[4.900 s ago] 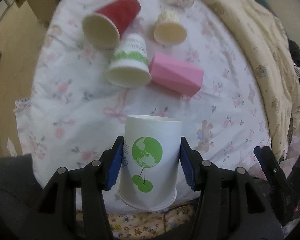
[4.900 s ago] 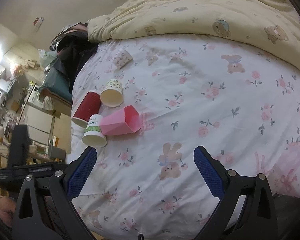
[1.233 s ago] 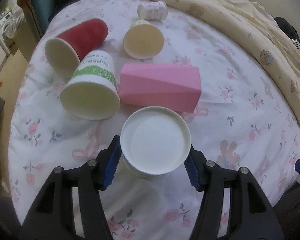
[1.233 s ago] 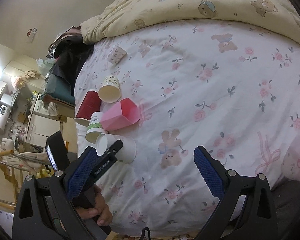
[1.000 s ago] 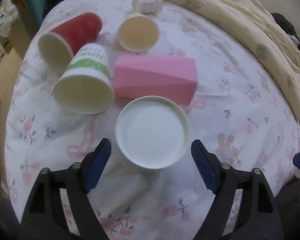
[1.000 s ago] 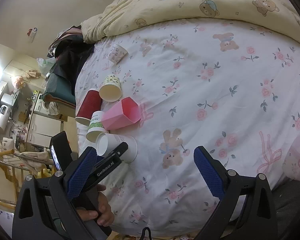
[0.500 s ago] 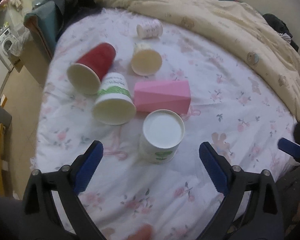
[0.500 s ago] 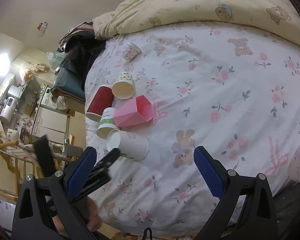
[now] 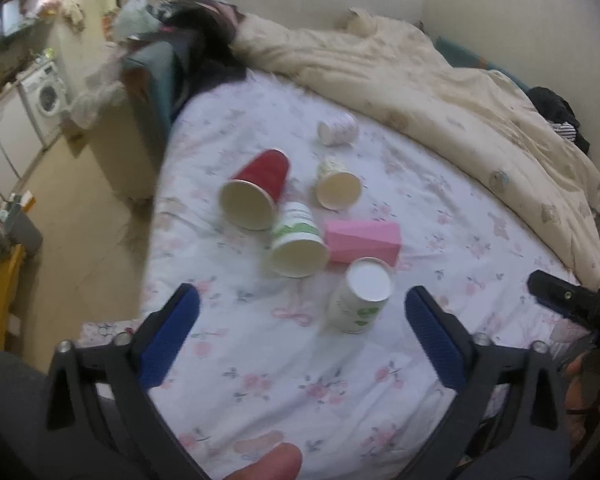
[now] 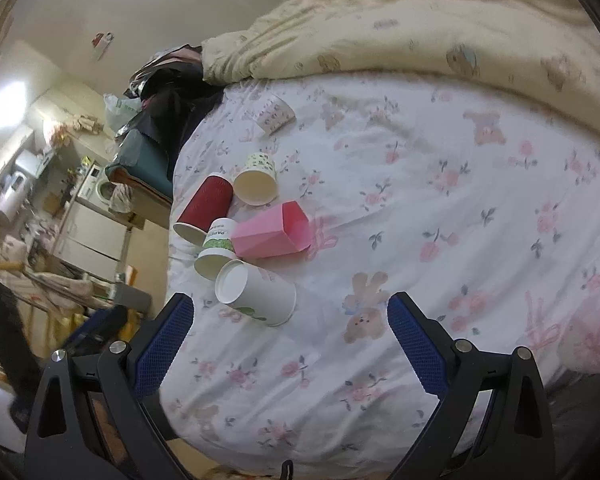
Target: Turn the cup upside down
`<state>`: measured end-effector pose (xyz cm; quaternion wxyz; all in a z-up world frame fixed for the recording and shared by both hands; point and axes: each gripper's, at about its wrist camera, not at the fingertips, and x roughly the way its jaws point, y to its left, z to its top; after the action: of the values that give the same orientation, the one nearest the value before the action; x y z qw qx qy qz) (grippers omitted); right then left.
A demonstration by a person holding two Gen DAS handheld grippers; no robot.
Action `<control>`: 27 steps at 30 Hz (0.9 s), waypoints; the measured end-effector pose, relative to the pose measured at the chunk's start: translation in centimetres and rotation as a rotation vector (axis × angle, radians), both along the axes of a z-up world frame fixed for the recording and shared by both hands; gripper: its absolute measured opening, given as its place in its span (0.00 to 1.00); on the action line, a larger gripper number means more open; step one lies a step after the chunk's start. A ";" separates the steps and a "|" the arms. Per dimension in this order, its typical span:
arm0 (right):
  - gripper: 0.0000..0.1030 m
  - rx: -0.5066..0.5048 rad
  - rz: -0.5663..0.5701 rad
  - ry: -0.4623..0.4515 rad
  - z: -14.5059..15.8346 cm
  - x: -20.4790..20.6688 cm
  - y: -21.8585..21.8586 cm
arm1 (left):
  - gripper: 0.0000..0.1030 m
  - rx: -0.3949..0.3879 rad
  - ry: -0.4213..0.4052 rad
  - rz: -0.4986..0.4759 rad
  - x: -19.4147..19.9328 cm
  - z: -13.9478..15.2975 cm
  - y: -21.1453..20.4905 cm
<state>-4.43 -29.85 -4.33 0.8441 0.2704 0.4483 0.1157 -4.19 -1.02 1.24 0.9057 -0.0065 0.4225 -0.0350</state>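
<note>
A white paper cup with a green globe print (image 9: 360, 300) stands upside down on the flowered bed sheet (image 9: 440, 248), its flat base facing up. It also shows in the right wrist view (image 10: 256, 292). My left gripper (image 9: 300, 332) is open and empty, pulled back well short of the cup. My right gripper (image 10: 288, 340) is open and empty, near the bed's front edge, apart from the cup.
Behind the white cup lie a pink faceted cup (image 9: 364, 240), a green-banded cup (image 9: 298, 240), a red cup (image 9: 256, 194), a cream cup (image 9: 336, 184) and a small patterned cup (image 9: 338, 130). A cream duvet (image 9: 440, 80) covers the far side. The bed edge drops to the floor at left.
My left gripper let go of the white cup, opened wide and drew back and up from it. The cup stays upside down on the sheet. The right gripper barely moved.
</note>
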 end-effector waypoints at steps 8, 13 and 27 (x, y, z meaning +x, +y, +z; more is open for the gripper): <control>0.97 -0.162 0.040 -0.141 2.7 -3.2 3.0 | 1.00 0.014 -0.048 0.021 -3.5 0.2 1.8; 0.97 -0.236 0.081 -0.154 1.9 -5.2 5.8 | 1.00 0.020 -0.072 0.061 -6.0 -0.6 2.5; 0.97 -0.358 0.101 -0.199 0.8 -5.4 8.9 | 1.00 0.015 -0.096 0.057 -6.2 -1.5 2.4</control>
<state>-9.88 -20.92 -3.57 0.9119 0.0806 0.3892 0.1024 -10.41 1.34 -0.28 0.9255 -0.0099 0.3786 -0.0063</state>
